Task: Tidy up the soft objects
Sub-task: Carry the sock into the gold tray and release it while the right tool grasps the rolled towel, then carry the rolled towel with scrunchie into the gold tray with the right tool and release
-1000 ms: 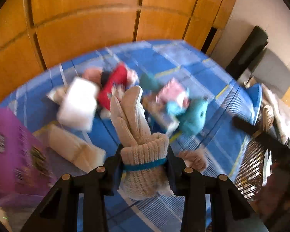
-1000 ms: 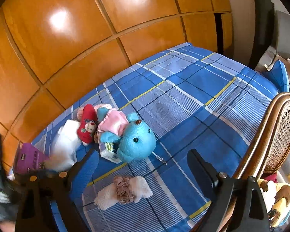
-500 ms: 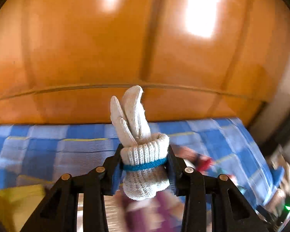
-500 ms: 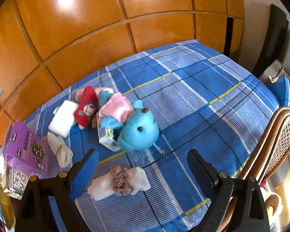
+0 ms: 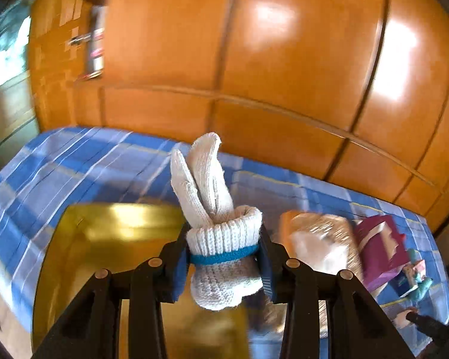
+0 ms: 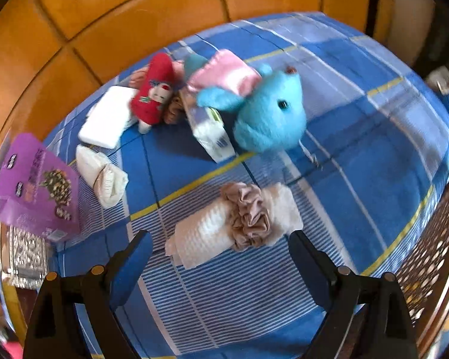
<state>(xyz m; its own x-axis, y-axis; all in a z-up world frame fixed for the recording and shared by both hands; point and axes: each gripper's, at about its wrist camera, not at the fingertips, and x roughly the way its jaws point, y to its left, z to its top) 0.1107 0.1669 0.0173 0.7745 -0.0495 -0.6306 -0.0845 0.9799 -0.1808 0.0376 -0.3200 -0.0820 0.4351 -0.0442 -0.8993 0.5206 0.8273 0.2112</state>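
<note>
Since half a second ago my left view has swung away from the wall and down: a shiny yellow box [image 5: 110,239] now sits just below my left tool [image 5: 223,258], with a purple carton [image 5: 381,254] off to the right on the blue plaid tablecloth [image 5: 74,161]. My left tool stays clamped on the rolled white knit glove with a blue band [image 5: 215,224], its blue pads pressing the cuff from both sides, glove fingers pointing up. My right tool [image 6: 221,266] has come lower and closer to the surface; its fingers stand wide apart, holding nothing, just short of the rolled cream towel wrapped in a beige scrunchie [image 6: 236,224]. Beyond it lie the blue plush toy [image 6: 269,113], the red plush doll [image 6: 154,92] and a white folded cloth [image 6: 107,118].
</note>
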